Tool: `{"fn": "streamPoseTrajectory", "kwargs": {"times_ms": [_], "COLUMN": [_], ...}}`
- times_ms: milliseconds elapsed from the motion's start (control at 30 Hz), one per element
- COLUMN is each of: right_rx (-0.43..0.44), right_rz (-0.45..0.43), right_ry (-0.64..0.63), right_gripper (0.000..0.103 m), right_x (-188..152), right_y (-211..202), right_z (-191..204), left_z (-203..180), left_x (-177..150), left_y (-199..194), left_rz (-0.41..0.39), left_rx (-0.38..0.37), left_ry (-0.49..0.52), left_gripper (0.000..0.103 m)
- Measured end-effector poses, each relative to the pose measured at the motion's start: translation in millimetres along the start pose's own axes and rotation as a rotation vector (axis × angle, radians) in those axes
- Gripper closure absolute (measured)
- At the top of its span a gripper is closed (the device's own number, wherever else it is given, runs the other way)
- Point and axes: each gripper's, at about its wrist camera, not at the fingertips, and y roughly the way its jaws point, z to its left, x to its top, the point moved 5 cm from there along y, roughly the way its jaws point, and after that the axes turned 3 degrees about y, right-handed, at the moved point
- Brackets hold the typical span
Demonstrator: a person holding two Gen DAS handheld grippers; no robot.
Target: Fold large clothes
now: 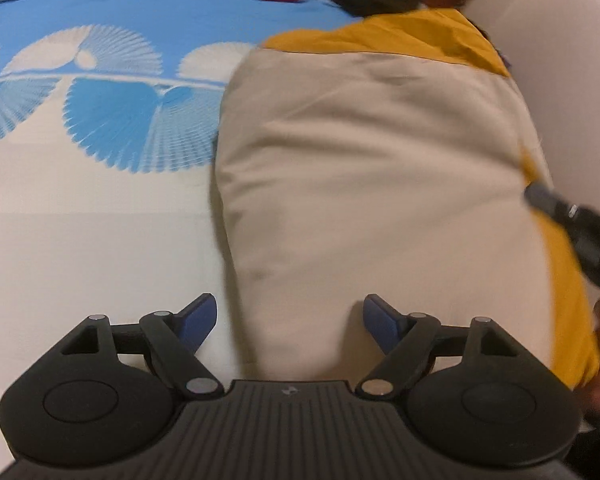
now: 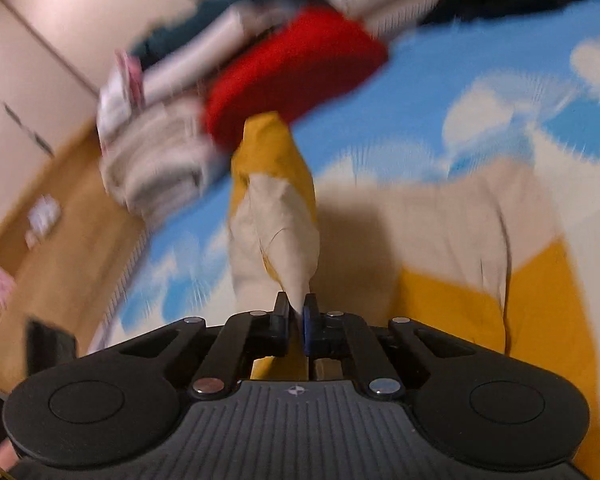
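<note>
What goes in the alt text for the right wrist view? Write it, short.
The right tool is shut on a lifted fold of a beige and mustard garment, which hangs above a blue and white bedspread. Behind it lie a red item and a pale pile of clothes; the picture is motion-blurred.

Both views are lit by warm, soft indoor light, and the cream-and-mustard garment (image 1: pixel 380 184) throws only a faint shadow on the bedsheet (image 1: pixel 80 216). The right wrist view is strongly motion-blurred, above all the red cloth (image 2: pixel 296 72) and the far background. Fisheye distortion bends the edges in both views.
</note>
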Motion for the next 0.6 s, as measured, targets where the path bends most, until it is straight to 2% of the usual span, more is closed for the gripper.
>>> {"fn": "streamPoseTrajectory", "kwargs": {"times_ms": [33,100,167,200,267,367,500,600], "right_rx": [-0.009,-0.096,-0.276,-0.382,-0.485,-0.538,-0.496,-0.492], "right_rz": [-0.039,-0.073,-0.006,0.064,0.15,0.172,0.111,0.129], "right_ry": [-0.002,-0.011,-0.067,-0.071,-0.055,-0.105,-0.07,-0.096], "right_gripper": [0.098,0.098,0.098,0.098,0.098,0.099,0.101,0.102], "right_x": [8,19,17,11,-1,-7,-2,-1], "right_y": [-13,-31,-28,-21,-11,-8,-24,-17], "right_z": [-5,-25,-53,-72,-96,-104,-105,-106], "left_z": [-5,-16,-25,-28,-34,-40,-50,-52], "left_x": [-1,-4,-8,-10,-14,-13,-20,-31], "left_y": [1,5,12,15,18,20,27,43], "left_rz": [0.003,0.019,0.041,0.053,0.065,0.052,0.06,0.108], "left_rx": [-0.012,-0.027,-0.029,-0.025,-0.012,-0.017,-0.021,0.02], "left_ry": [0.017,0.063,0.113,0.13,0.167,0.19,0.217,0.259], "left_gripper": [0.018,0.018,0.018,0.018,0.019,0.019,0.018,0.013]}}
